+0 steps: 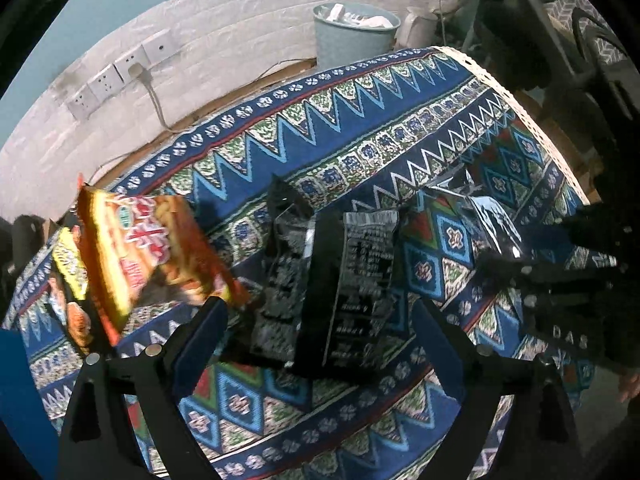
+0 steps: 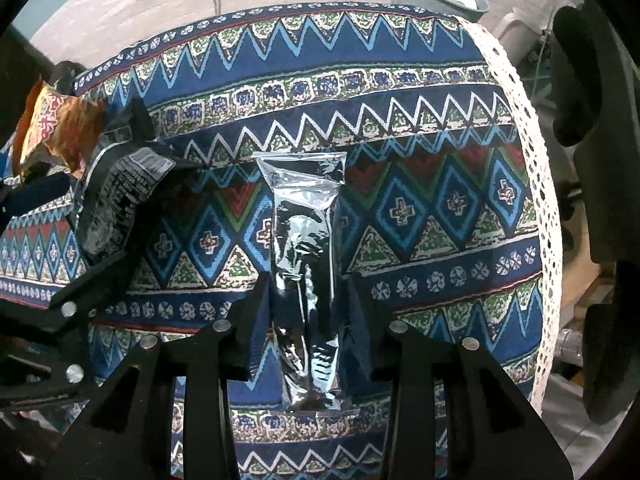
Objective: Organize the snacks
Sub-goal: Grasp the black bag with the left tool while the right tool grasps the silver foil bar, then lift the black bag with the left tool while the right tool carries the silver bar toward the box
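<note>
Two black snack packets with white print lie side by side on the patterned tablecloth. My left gripper hangs over them, open wide, its fingers standing either side without touching. An orange packet and a yellow one sit to the left. In the right wrist view a glossy silver-black pouch lies lengthwise on the cloth. My right gripper points down over it, jaws narrowly open, pads close beside its edges. The left wrist view shows that gripper at the right.
The cloth's white lace edge marks the table's right side. A grey-blue bin with rubbish stands beyond the far edge by a white brick wall with sockets. Dark furniture stands off the right edge.
</note>
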`<state>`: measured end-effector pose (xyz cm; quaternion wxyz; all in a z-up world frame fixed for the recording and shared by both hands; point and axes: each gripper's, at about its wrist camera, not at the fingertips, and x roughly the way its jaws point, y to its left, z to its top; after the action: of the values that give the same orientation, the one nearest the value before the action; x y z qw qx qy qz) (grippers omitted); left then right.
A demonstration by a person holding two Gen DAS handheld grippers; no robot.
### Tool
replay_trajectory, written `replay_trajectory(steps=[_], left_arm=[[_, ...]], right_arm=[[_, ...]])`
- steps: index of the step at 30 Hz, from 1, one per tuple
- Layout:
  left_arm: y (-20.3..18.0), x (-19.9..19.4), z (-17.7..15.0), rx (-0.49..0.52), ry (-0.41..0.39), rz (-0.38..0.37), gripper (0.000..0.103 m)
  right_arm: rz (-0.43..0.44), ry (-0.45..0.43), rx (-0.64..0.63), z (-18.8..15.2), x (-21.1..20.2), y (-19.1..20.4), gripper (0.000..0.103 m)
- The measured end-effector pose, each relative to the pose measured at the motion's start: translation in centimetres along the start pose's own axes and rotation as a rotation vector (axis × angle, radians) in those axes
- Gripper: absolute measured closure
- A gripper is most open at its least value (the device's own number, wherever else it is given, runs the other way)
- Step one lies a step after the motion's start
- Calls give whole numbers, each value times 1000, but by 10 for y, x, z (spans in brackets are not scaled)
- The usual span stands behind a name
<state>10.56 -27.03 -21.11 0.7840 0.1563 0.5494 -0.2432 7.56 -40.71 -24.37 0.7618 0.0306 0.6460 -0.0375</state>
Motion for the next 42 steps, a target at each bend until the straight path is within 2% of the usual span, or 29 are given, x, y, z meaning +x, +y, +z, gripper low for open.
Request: replay_trajectory(steps=[4, 8, 9, 10, 11, 12, 20, 29, 37, 42], left_arm=[[-3, 7, 5, -10, -3, 12, 7], [-3, 9, 8, -28, -12, -17, 7], [-2, 8, 7, -37, -18, -11, 14], [-1, 7, 7, -42, -27, -4, 20], [1, 7, 7, -41, -27, 3, 37], [1, 7, 7, -36, -19, 12, 45], [5, -6, -3, 4, -26, 18, 59], [14, -39, -17, -11, -55, 0, 61], [16, -78, -35, 42, -81, 73, 61], [25, -107, -45, 38, -107, 85, 61]], right_arm=[[1, -17, 3, -5, -3, 1, 67], [-5, -35, -12, -3, -4, -6, 69], [-9, -41, -18, -3, -4, -6, 74], [-14, -43, -21, -2, -4, -5, 75], [-14, -47, -27, -2, -3, -5, 75], [-14, -49, -32, -1, -12, 0, 75], [-4, -71, -81, -8, -25, 9, 75], [26, -108, -106, -20, -62, 25, 75], [35, -139, -134, -18, -92, 44, 75], [53, -156, -139, -20, -109, 53, 75]])
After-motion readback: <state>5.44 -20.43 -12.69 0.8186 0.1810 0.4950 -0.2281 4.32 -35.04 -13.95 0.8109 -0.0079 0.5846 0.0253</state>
